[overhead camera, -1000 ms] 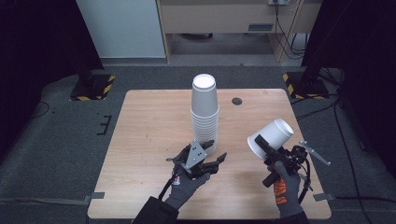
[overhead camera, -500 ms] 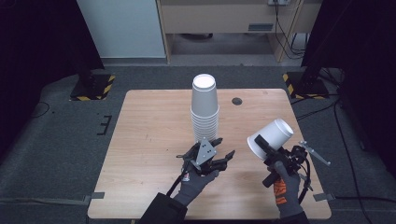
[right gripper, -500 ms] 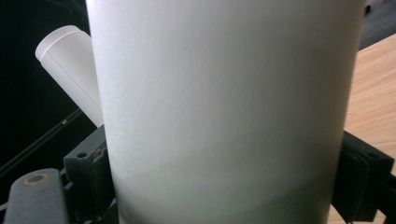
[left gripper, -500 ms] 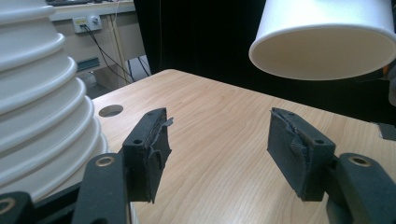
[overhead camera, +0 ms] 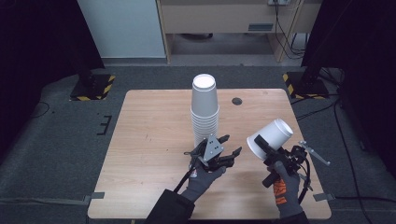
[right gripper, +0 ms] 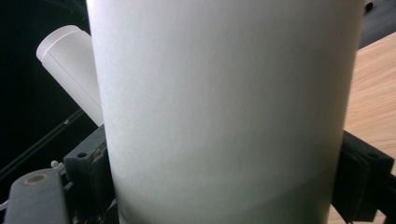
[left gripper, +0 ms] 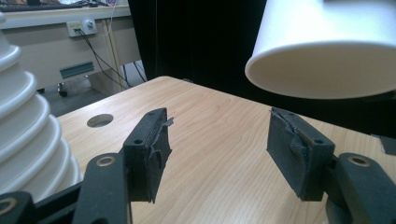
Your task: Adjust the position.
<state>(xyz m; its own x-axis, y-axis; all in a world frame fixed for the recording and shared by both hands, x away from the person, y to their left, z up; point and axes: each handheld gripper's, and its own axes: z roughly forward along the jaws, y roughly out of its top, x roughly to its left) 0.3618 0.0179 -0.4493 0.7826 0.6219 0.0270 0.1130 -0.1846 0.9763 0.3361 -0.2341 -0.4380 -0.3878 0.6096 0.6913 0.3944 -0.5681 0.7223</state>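
Right gripper [overhead camera: 262, 147] around white cup [overhead camera: 271, 136].

A tall stack of white paper cups [overhead camera: 204, 109], nested mouth-down, stands upright near the wooden table's centre, its flat base on top. A single white paper cup [overhead camera: 271, 137] lies at four o'clock from the stack, raised off the table, tilted with its closed base toward one o'clock.
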